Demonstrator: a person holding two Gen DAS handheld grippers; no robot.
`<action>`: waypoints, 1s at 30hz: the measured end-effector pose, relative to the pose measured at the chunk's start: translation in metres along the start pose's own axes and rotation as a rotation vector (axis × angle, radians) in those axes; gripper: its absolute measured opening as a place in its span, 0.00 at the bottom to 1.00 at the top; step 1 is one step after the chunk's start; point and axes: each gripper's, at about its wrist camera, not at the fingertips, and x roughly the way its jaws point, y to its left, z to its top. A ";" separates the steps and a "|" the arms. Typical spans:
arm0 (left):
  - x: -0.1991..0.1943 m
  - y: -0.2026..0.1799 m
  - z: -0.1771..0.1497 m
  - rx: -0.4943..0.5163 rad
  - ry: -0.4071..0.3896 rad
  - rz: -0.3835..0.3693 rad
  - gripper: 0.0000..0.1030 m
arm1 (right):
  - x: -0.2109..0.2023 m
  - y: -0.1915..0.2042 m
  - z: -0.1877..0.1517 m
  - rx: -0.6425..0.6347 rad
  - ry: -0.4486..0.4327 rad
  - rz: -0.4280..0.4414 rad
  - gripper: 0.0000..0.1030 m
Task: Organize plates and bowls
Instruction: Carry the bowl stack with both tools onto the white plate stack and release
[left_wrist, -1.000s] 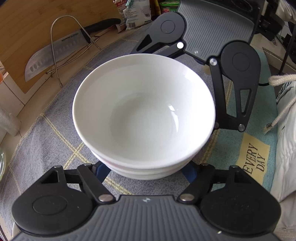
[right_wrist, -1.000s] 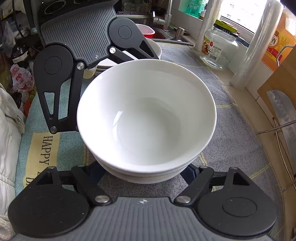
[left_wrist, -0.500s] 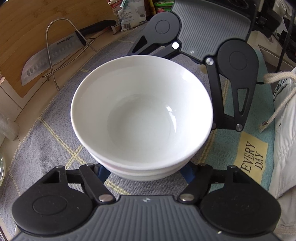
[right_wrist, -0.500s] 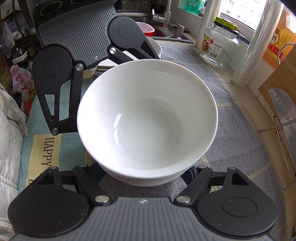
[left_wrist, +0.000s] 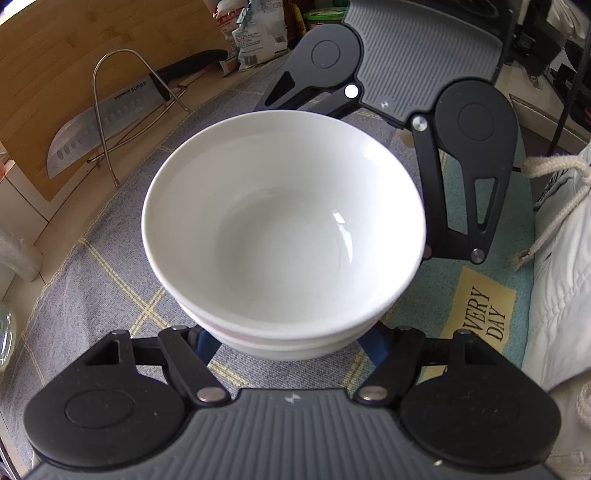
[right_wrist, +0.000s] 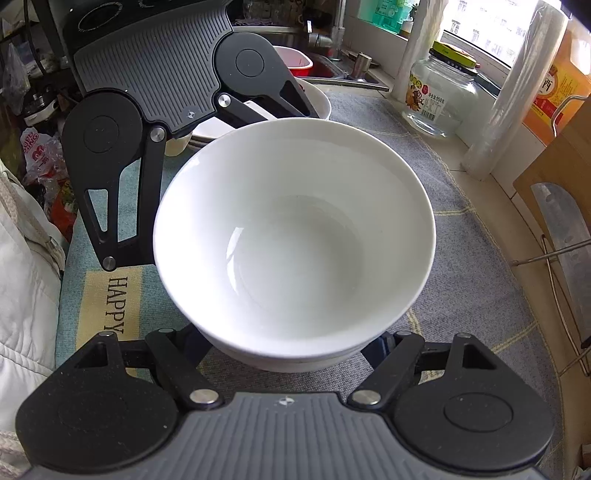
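A stack of white bowls (left_wrist: 284, 236) stands on the grey checked mat (left_wrist: 92, 288), nested with the top one empty. My left gripper (left_wrist: 288, 343) clasps the stack's base from the near side; its blue fingers (left_wrist: 205, 345) press in under the rims, their tips hidden. From the opposite side my right gripper (right_wrist: 284, 347) is shut on the same stack of bowls (right_wrist: 295, 236), its blue fingers (right_wrist: 375, 349) tucked against the bottom bowl. Each view shows the other gripper's body beyond the bowls: the right gripper's body (left_wrist: 406, 92) and the left gripper's body (right_wrist: 155, 92).
A cleaver (left_wrist: 107, 122) leans in a wire stand against a wooden board (left_wrist: 74, 55). A glass jar (right_wrist: 439, 99), a roll of film (right_wrist: 517, 96) and more white dishes (right_wrist: 317, 103) stand near the sink. A white sleeve (left_wrist: 561, 280) borders the mat's printed edge.
The left gripper's blue fingers have drawn in against the base of the bowl stack. The right gripper's hold looks the same, and the stack has barely shifted.
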 end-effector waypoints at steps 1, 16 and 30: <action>-0.002 -0.002 0.000 0.001 -0.003 0.002 0.73 | -0.001 0.001 0.001 -0.001 0.001 -0.003 0.82; -0.044 -0.007 -0.017 -0.021 -0.044 0.030 0.73 | -0.020 0.027 0.032 -0.044 0.006 -0.031 0.82; -0.096 0.023 -0.077 -0.074 -0.051 0.113 0.73 | 0.006 0.047 0.110 -0.142 -0.022 -0.025 0.82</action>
